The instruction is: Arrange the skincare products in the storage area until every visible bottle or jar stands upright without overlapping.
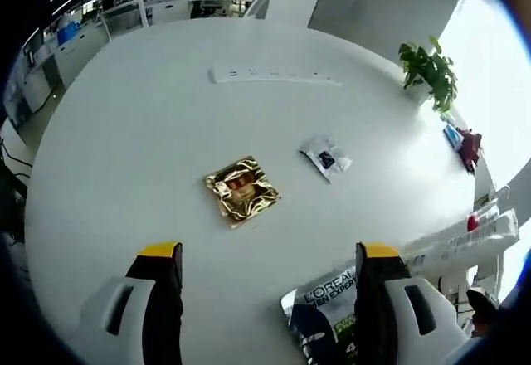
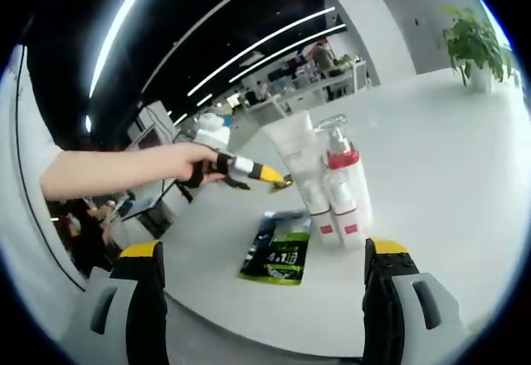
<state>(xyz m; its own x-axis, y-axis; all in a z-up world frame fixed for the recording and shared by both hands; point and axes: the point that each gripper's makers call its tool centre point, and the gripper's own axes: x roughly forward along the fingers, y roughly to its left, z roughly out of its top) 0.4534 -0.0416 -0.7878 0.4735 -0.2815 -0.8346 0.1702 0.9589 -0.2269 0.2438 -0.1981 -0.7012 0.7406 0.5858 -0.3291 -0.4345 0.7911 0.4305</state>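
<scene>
1. Here, my left gripper [image 1: 270,253] hangs over the white table [image 1: 141,133], jaws wide apart and holding nothing.
2. My right gripper [image 2: 265,253] is wide open and empty too.
3. My hand [image 2: 187,164] reaches toward the pump bottle [image 2: 347,189].
4. That bottle stands straight up, touching the white tube [image 2: 300,166].
5. The dark packet [image 2: 280,249] lies flat just beside the pump bottle.
6. A gold packet [image 1: 241,189] lies flat, well apart.

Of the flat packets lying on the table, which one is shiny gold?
The crinkled gold sachet in the middle; the small white packet and the dark L'Oreal sachet aren't gold.
</scene>
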